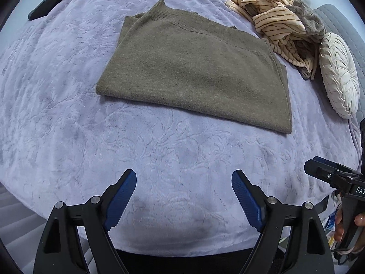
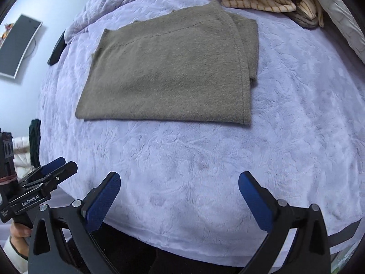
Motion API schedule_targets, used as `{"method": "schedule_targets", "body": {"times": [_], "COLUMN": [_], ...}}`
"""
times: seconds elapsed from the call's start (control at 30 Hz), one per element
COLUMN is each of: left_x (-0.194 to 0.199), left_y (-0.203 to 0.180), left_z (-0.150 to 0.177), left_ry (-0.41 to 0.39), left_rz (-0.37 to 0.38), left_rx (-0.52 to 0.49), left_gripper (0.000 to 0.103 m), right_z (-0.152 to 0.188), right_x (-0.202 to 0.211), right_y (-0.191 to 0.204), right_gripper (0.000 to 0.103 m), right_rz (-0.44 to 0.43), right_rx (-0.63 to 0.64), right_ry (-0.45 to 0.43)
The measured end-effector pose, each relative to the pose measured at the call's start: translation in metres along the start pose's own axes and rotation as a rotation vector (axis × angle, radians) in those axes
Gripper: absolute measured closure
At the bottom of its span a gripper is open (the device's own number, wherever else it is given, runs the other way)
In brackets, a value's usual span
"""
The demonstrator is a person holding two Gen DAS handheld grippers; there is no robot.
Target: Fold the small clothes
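**Olive knit folded flat on the bed, both tools wide and empty**

Seen along two handheld tools, side by side at the near edge of a bed under a lavender embossed blanket (image 1: 159, 141). Left tool (image 1: 183, 182) spread wide, blue pads (image 1: 122, 196) apart, gripping nothing. Right tool (image 2: 179, 186) likewise wide and empty, glimpsed again at the right edge of the left view. Neither touching any cloth.

Ahead of both tools, well apart from the fingertips: an olive knit garment (image 1: 196, 68), lying flat as a neat rectangle. Layered edges visible along its right side in the right view (image 2: 248, 52), suggesting at least one fold already made. Probably laid centred on the open blanket to leave room all round for the next fold.

Beyond the garment and to the right: a crumpled cream striped garment (image 1: 278, 22), unfolded, likely waiting its turn. Beside that, further right, a round pleated white cushion (image 1: 340, 77). Pile and cushion off to the side, seemingly kept clear of the folding area.
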State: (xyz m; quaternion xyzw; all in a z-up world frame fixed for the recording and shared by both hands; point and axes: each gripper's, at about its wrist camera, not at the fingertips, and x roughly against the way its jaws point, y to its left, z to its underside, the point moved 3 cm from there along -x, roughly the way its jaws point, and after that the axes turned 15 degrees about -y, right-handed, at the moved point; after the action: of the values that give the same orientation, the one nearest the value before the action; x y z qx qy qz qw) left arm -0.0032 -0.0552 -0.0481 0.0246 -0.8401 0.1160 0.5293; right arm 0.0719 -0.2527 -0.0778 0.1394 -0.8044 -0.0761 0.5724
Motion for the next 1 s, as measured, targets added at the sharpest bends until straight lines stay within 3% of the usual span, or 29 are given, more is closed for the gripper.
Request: {"method": "schedule_targets", "body": {"times": [0.3,0.5,0.77,1.0], "left_x": [0.013,0.027,0.033,0.034], "left_y": [-0.012,-0.018,-0.017,-0.009], "left_z": [0.018,0.009,0.016,0.019], "left_ry": [0.020,-0.021,-0.025,-0.026], "left_rz": [0.001,-0.004,-0.036,-0.020], "left_rx": [0.016,0.014,0.021,0.052], "left_gripper": [0.017,0.017,0.017,0.017], "right_z": [0.026,0.036,0.034,0.040], "right_x": [0.004,0.010,0.009,0.005], "right_y": [0.014,0.020,0.015,0.013], "right_gripper": [0.000,0.000,0.000,0.000], "right_rz": [0.033,0.022,-0.015,-0.015], "right_rx": [0.039,0.079,0.061,0.008], "right_ry": [0.060,0.065,0.055,0.066]}}
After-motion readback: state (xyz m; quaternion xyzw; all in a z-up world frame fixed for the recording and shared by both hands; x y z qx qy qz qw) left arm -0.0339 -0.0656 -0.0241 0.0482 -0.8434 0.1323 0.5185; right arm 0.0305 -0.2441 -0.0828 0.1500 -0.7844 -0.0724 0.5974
